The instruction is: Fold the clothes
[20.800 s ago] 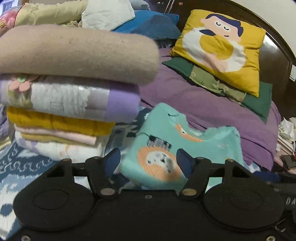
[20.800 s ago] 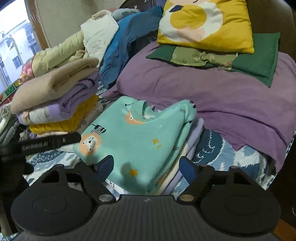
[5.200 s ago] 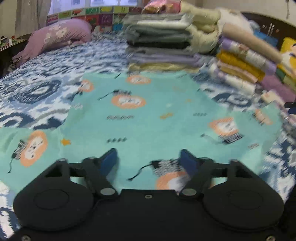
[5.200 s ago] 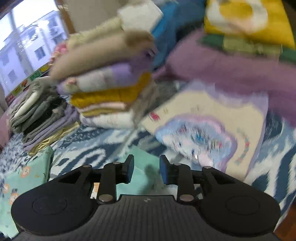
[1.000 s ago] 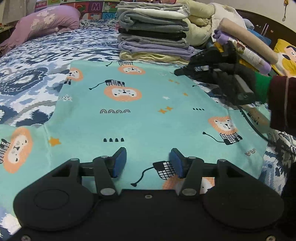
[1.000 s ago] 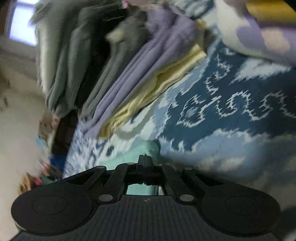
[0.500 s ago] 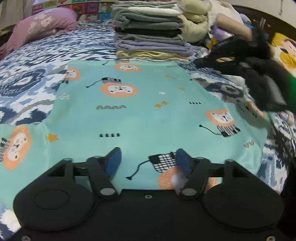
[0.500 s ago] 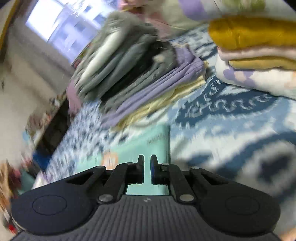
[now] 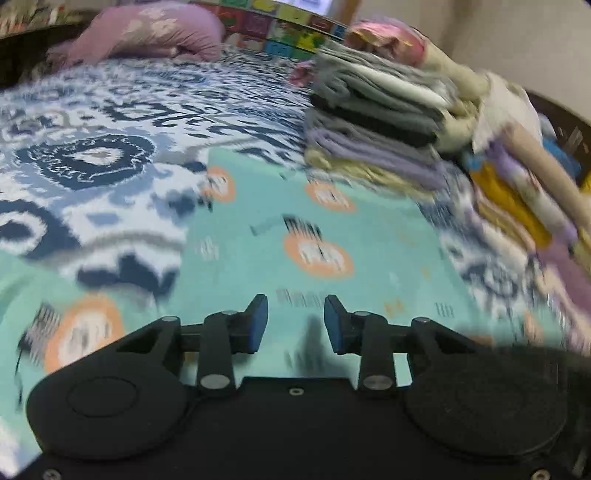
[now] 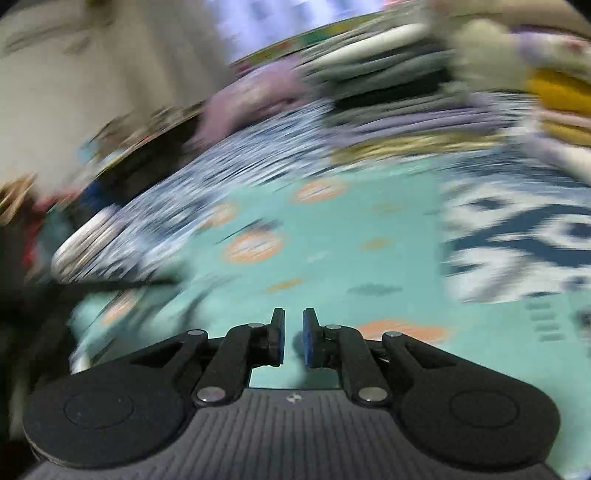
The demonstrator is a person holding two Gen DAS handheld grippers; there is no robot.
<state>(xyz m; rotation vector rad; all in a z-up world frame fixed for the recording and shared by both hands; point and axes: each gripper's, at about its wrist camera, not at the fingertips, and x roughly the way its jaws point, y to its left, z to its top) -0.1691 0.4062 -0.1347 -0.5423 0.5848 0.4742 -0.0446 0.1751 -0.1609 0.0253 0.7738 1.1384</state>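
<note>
shirt (image 9: 369,236) flat — fingers (image 9: 258,321) apart.

one teal lion-print garment (image 9: 332,236), two stacks of folded clothes (image 9: 373,136), one purple pillow (image 9: 155,35)

So the teal shirt (image 9: 325,236) with the orange lion prints is spread out flat on the blue-and-white patterned bed cover (image 9: 92,158), one sleeve sticking out to the left. It's not folded at all yet, and its far edge sits just beside the stacked clothes (image 9: 376,122).
</note>
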